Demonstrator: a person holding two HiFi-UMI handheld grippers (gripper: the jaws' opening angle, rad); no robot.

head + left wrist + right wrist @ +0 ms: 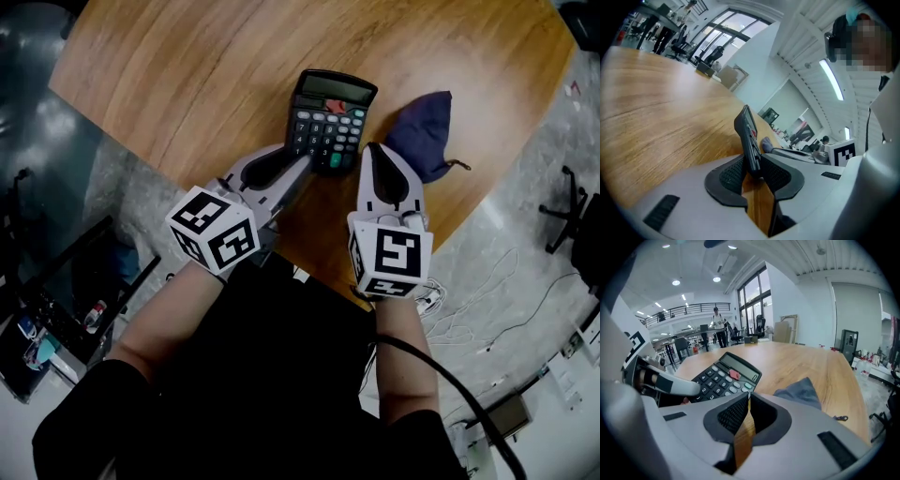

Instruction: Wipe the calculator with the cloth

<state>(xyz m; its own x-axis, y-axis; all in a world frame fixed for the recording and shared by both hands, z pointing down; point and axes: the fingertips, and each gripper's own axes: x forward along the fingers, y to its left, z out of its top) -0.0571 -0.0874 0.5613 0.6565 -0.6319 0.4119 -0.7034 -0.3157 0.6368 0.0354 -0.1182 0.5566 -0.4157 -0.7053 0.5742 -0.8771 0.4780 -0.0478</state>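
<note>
Left jaws' calculator seemingly beside cloth

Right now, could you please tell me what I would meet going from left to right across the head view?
left gripper → calculator → right gripper → dark blue cloth

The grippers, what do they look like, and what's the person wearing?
Left gripper and right gripper: grey shells, black textured fingers, each carrying a white cube with black square markers. A black cable trails from the right. The person wears a black short-sleeved top.
</note>
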